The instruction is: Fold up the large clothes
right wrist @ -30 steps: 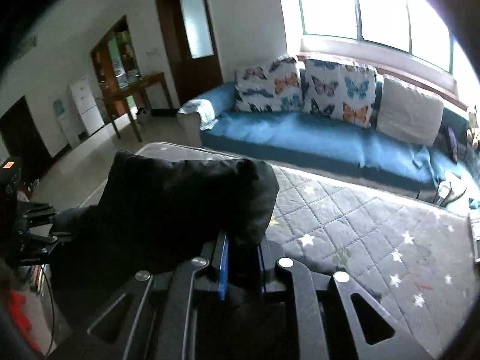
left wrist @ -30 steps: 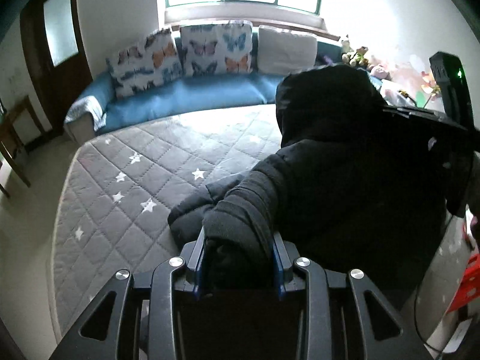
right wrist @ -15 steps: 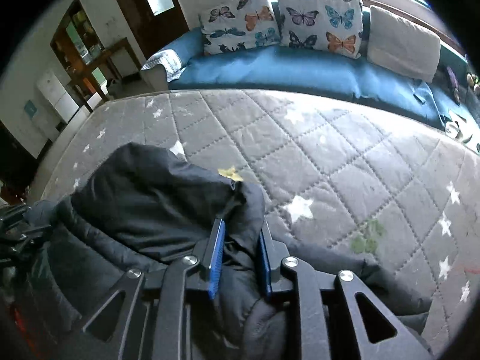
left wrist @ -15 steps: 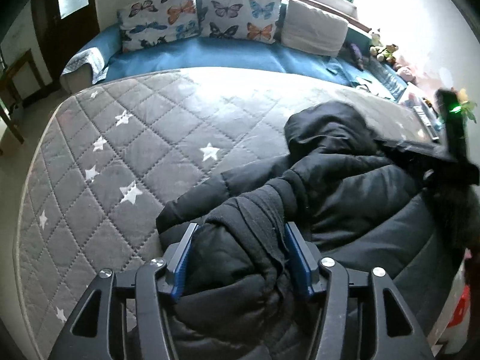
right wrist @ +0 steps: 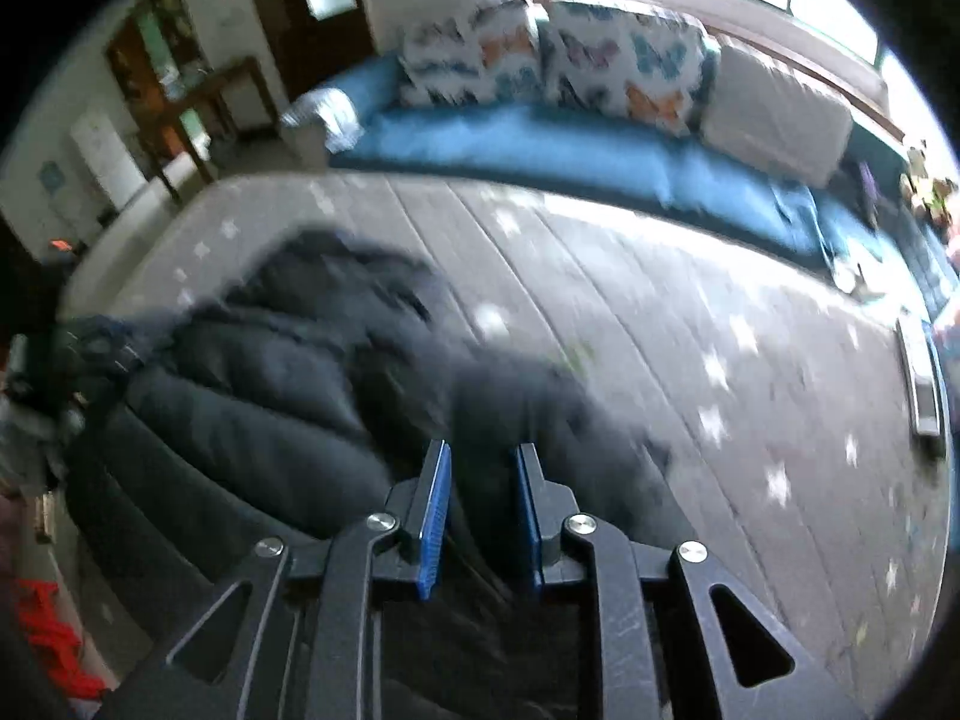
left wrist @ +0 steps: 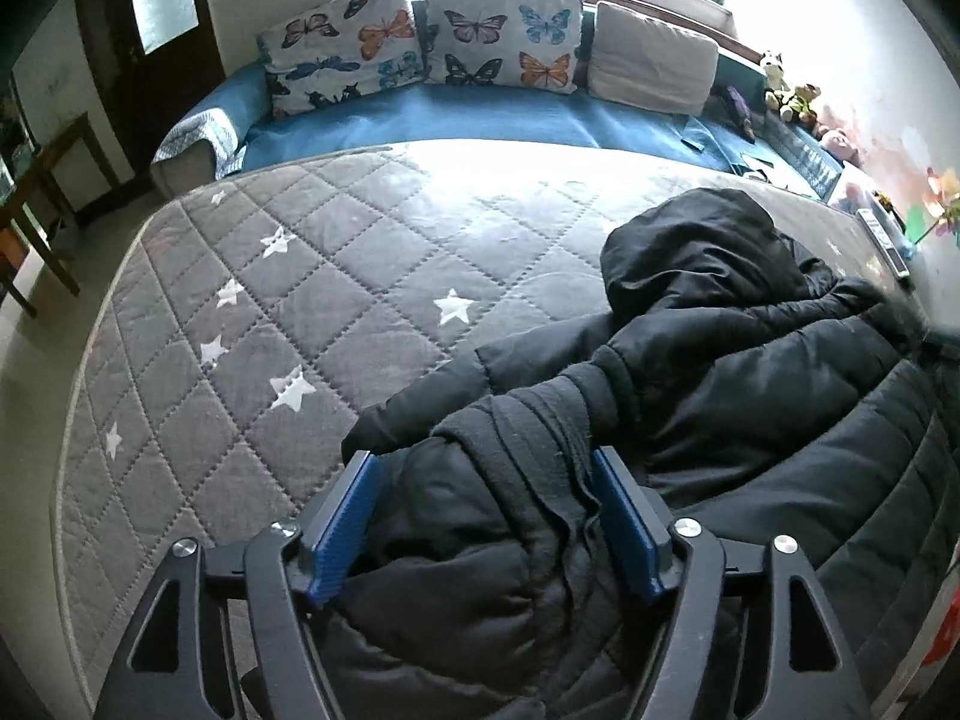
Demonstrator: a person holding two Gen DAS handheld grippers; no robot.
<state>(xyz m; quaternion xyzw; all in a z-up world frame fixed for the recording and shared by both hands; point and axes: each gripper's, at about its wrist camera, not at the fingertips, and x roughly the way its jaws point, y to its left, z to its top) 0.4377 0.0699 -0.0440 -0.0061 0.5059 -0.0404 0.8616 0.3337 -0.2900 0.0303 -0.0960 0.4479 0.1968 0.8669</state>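
Observation:
A black hooded puffer jacket [left wrist: 750, 360] lies on a grey quilted mattress with white stars [left wrist: 300, 276]. Its hood points toward the sofa. My left gripper [left wrist: 483, 462] is open, its blue pads wide apart around a bunched fold of the jacket. In the blurred right wrist view the jacket [right wrist: 270, 372] lies at left. My right gripper [right wrist: 483, 456] has its pads a little apart, with jacket fabric between them; whether they grip it is unclear.
A blue sofa [left wrist: 480, 114] with butterfly cushions [left wrist: 498, 39] stands behind the mattress. Soft toys [left wrist: 792, 96] sit at its right end. A wooden table [left wrist: 36, 198] and a dark door stand at left. A remote [right wrist: 921, 378] lies near the mattress's right edge.
The jacket came down from the air and now lies on the mattress. My left gripper has opened wide. My right gripper's pads have spread slightly and it is moving.

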